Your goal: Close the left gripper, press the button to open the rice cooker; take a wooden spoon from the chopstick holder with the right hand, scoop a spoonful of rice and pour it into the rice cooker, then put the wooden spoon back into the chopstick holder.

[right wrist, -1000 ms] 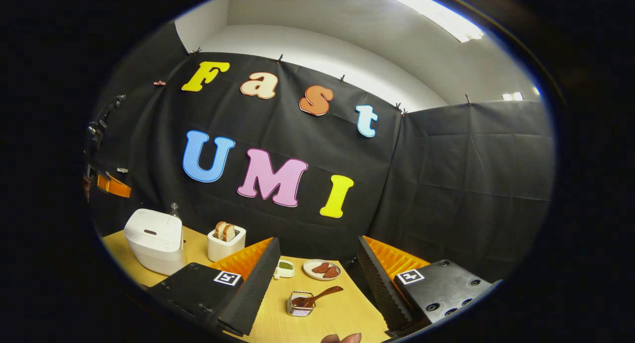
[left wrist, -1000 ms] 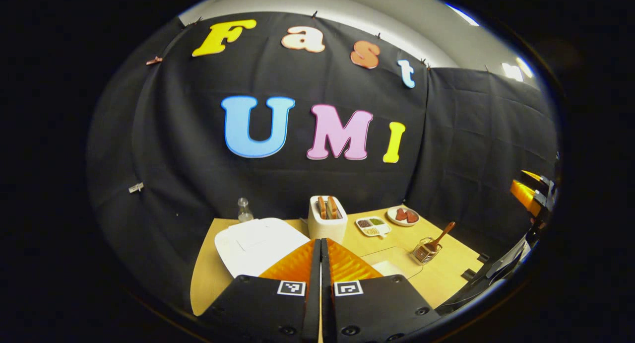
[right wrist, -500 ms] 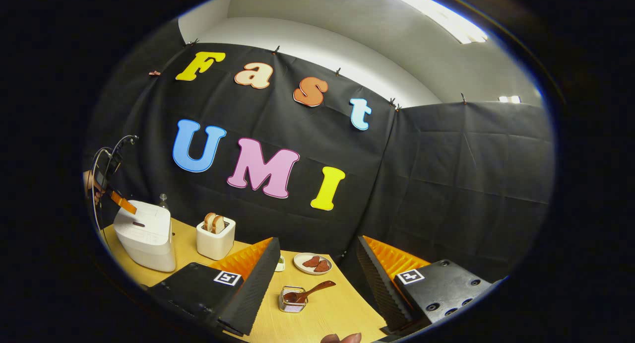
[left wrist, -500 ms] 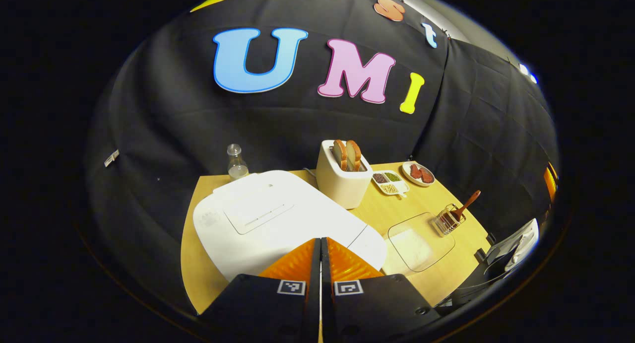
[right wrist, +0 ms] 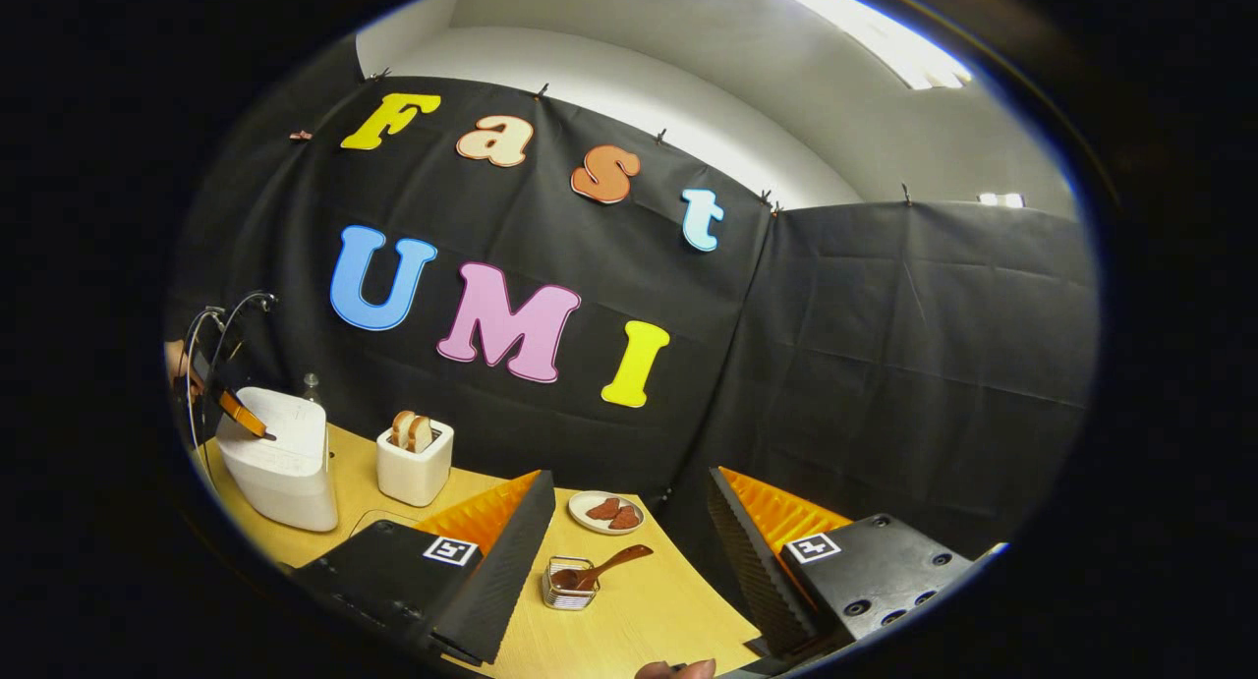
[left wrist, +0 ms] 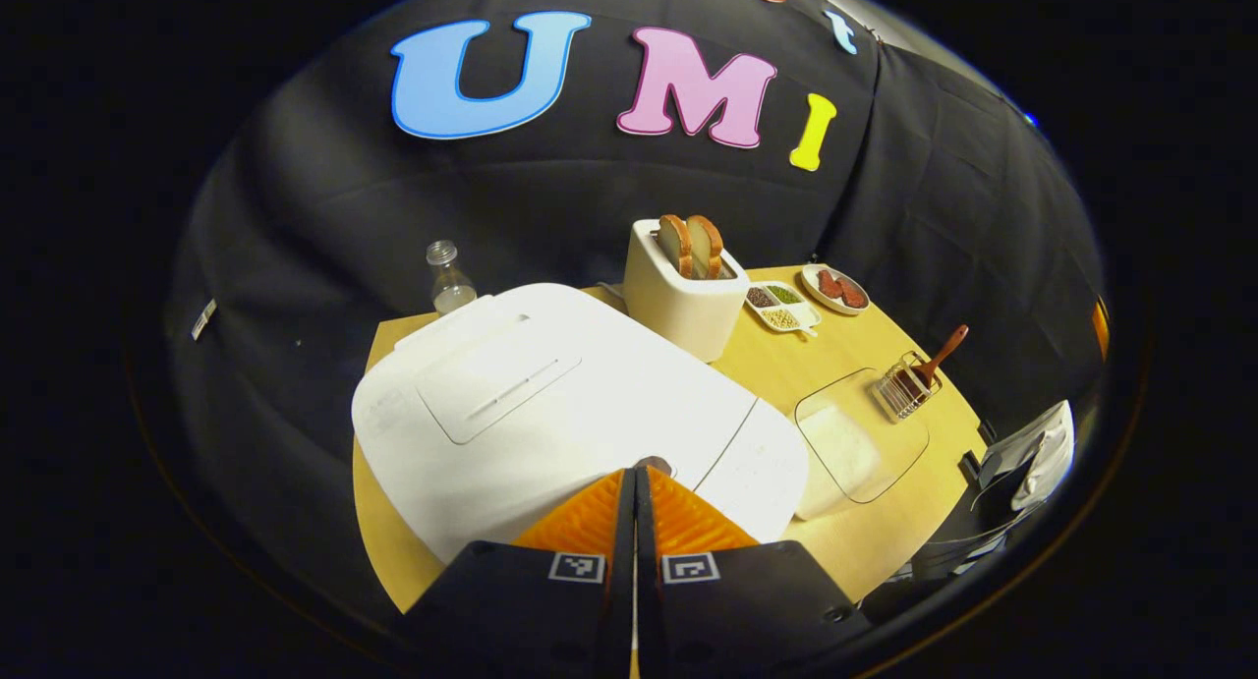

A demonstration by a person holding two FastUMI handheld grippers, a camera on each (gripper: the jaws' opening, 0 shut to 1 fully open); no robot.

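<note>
Fingers of the left gripper [left wrist: 634, 475] are pressed together with nothing between them, their tips at a small dark button [left wrist: 653, 462] on the front of the white rice cooker's [left wrist: 550, 404] closed lid; the tips cover most of the button, so contact cannot be confirmed. Right of the cooker on the wooden bench [left wrist: 776, 365] lies a clear dish with white rice [left wrist: 853, 443], partly hidden behind the cooker's corner. Beyond it stands a wire chopstick holder [left wrist: 906, 388] with a wooden spoon [left wrist: 942, 351] leaning out of it. Farther back are a white toaster [left wrist: 683, 296] with two bread slices, a divided snack tray [left wrist: 781, 306], a small plate [left wrist: 835, 289] and a glass bottle [left wrist: 447, 278] half hidden behind the cooker.

In the right gripper view, the right gripper [right wrist: 629, 551] hangs spread wide and empty above the bench, the holder and spoon showing between its fingers. A fingertip [right wrist: 678, 669] is cut off at the bottom edge.
</note>
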